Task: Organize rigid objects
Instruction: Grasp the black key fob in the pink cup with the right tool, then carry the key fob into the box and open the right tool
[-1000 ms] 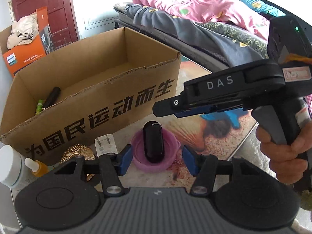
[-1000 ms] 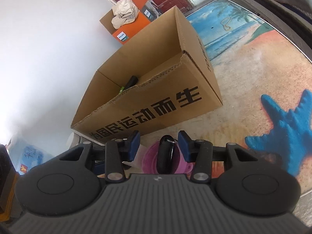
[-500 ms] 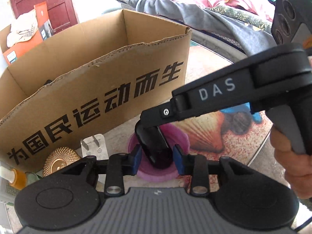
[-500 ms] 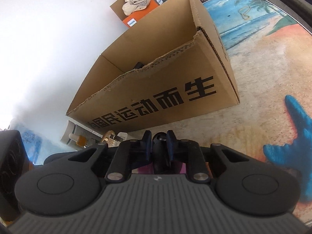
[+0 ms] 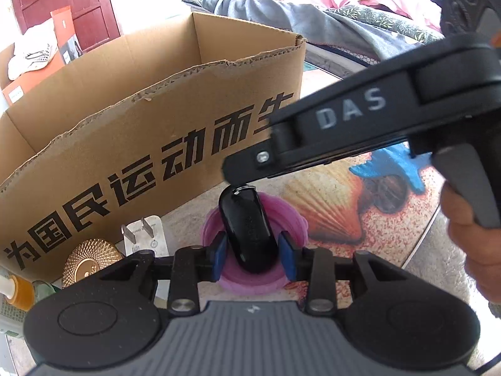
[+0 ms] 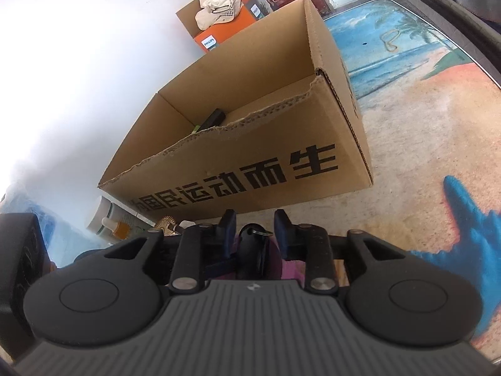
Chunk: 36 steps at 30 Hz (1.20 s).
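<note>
A glossy black key fob (image 5: pixel 247 228) stands tilted in a small pink cup (image 5: pixel 291 219) on the floor, in front of a large open cardboard box (image 5: pixel 156 119). My left gripper (image 5: pixel 252 257) is shut on the fob's lower end, with its blue pads (image 5: pixel 219 255) against both sides. My right gripper (image 6: pixel 256 224) reaches in from the right over the fob's top end (image 6: pixel 249 235) and its key ring. Its jaws are opening, and the fob's top sits between the pads with a gap on each side.
Beside the cup lie a white plug adapter (image 5: pixel 147 235), a golden disc (image 5: pixel 87 260) and an orange dropper bottle (image 5: pixel 18 291). The box (image 6: pixel 250 144) holds a black stick-like item (image 6: pixel 214 117). A bed (image 5: pixel 313 15) stands behind, and a beach-print rug (image 6: pixel 422 125) covers the floor.
My left gripper came down and shut on the fob's lower end. My right gripper shut on the fob's top half a second ago and has since spread apart.
</note>
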{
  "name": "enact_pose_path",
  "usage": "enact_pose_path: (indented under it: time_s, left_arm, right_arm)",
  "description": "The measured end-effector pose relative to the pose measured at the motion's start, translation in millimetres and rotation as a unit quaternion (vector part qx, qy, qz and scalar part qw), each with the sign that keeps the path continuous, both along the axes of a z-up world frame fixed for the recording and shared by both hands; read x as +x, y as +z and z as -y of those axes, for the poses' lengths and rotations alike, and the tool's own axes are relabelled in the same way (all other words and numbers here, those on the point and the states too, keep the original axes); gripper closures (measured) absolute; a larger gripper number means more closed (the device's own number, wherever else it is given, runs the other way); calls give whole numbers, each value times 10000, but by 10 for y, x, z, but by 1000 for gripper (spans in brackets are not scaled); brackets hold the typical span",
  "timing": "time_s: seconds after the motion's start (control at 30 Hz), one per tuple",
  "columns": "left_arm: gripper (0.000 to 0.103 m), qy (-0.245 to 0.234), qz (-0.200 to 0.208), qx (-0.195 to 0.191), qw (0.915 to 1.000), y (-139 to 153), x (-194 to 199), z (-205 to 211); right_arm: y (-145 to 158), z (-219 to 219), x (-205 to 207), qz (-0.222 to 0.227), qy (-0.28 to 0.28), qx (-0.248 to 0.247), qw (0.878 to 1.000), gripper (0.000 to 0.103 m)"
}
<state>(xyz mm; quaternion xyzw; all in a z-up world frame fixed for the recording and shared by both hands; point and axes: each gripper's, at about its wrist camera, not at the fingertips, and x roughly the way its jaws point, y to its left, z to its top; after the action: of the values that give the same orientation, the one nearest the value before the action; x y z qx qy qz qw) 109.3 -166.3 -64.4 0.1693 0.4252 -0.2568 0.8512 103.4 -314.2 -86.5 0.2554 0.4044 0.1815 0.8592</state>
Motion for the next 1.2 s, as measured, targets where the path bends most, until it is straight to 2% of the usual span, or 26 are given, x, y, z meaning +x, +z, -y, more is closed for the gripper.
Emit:
enact_pose_path:
  time_s: [0.2, 0.27, 0.43, 0.57, 0.7, 0.83, 1.0, 1.2]
  left_arm:
    - [65, -26, 51, -25, 10000, -22, 21, 15]
    - [65, -35, 68, -27, 10000, -28, 27, 23]
    - [65, -62, 89, -52, 9999, -7, 20, 8]
    - [65, -35, 106, -81, 9999, -13, 30, 23]
    - [75, -24, 114, -104, 9999, -15, 17, 44]
    - [77, -20, 208, -9, 9998, -6, -12, 114]
    - [77, -68, 455, -144, 9988, 228, -155, 72]
    - [77, 148, 1036, -330, 9940, 839, -235, -108]
  right_arm:
    - [-136, -107, 110, -23, 237, -48, 9997, 69]
    - [-135, -89, 115, -9, 225, -18, 9997, 77]
    - [-49, -21, 30, 139, 318, 99, 9994, 87]
    - [-2, -42, -35, 189, 435, 45, 9989, 87]
    - [-131, -64, -14, -84, 419, 113, 9990, 87]
    - [-103, -52, -60, -117, 276, 196, 9994, 88]
    - [211, -82, -201, 89, 238, 54, 9997, 88]
    - [892, -224, -200, 695, 451, -21, 9966, 88]
